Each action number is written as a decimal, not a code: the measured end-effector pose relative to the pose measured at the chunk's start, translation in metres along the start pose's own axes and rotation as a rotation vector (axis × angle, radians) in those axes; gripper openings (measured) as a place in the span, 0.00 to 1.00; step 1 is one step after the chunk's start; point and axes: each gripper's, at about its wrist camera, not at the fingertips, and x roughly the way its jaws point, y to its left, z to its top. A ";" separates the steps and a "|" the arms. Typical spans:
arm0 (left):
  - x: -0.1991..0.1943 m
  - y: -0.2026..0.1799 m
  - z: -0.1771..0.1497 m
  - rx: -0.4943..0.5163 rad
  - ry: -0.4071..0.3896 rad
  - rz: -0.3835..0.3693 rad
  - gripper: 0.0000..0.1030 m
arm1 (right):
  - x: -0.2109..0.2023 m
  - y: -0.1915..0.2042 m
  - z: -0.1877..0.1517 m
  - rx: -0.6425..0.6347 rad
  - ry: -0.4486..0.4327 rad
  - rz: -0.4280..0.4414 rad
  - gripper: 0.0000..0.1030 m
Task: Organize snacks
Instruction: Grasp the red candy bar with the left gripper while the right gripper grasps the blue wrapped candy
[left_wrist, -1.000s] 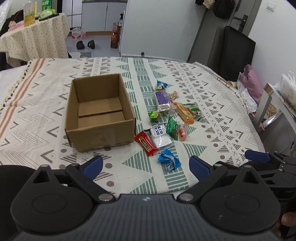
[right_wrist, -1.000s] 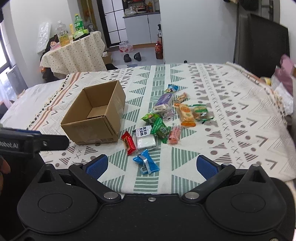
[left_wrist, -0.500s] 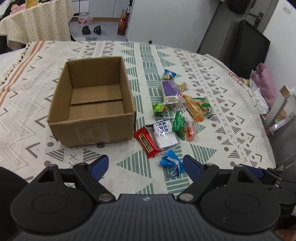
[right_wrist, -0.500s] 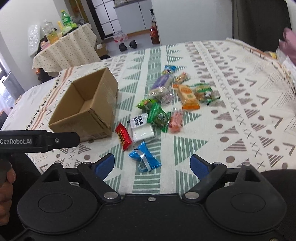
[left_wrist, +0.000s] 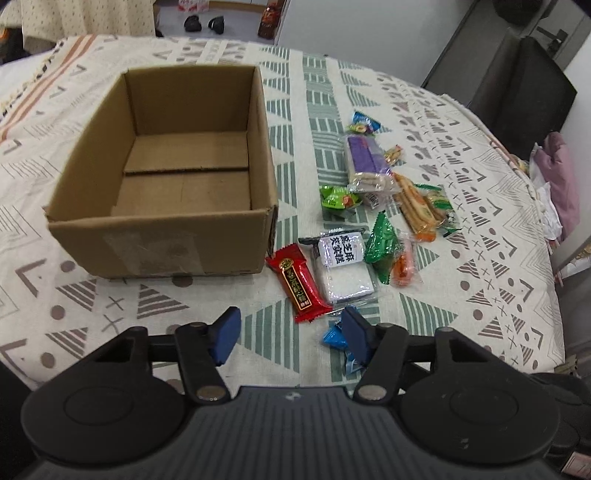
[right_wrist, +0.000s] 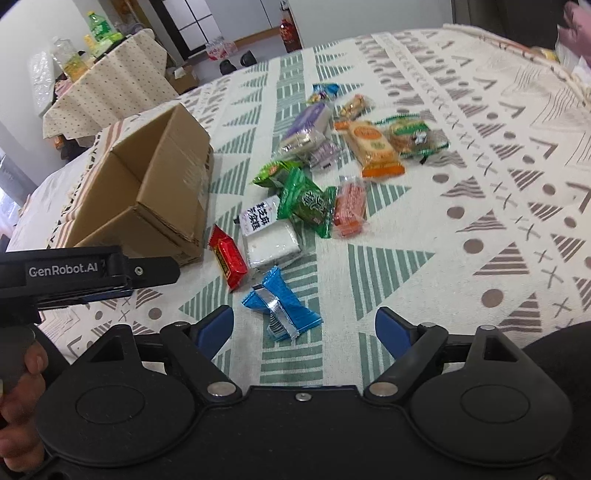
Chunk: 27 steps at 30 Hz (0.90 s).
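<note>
Over the last second both hand-held grippers dropped in closer to the surface (left_wrist: 498, 206): the left hand-held gripper (left_wrist: 289, 336), jaws apart and narrower than before, now sat just near of the red snack bar (left_wrist: 297, 282), beside the empty cardboard box (left_wrist: 162, 251), so a first pick looked imminent with nothing boxed yet. The right hand-held gripper (right_wrist: 303, 328), jaws apart and empty, hovered over the blue candy packet (right_wrist: 277, 302). Only the left view showed the box floor bare and the right view alone showed the packet whole, plus the person's hand (right_wrist: 22, 391) at far left.

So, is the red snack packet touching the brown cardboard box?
Apart. The left wrist view shows a strip of tablecloth between the red snack packet and the brown cardboard box.
</note>
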 end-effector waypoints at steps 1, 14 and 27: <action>0.004 -0.001 0.001 -0.004 0.009 -0.004 0.56 | 0.004 0.000 0.001 0.008 0.008 0.002 0.79; 0.052 -0.008 0.013 -0.036 0.060 0.012 0.46 | 0.043 0.000 0.007 0.005 0.081 0.062 0.69; 0.081 -0.021 0.013 -0.002 0.083 0.033 0.33 | 0.065 -0.001 0.006 -0.023 0.109 0.102 0.27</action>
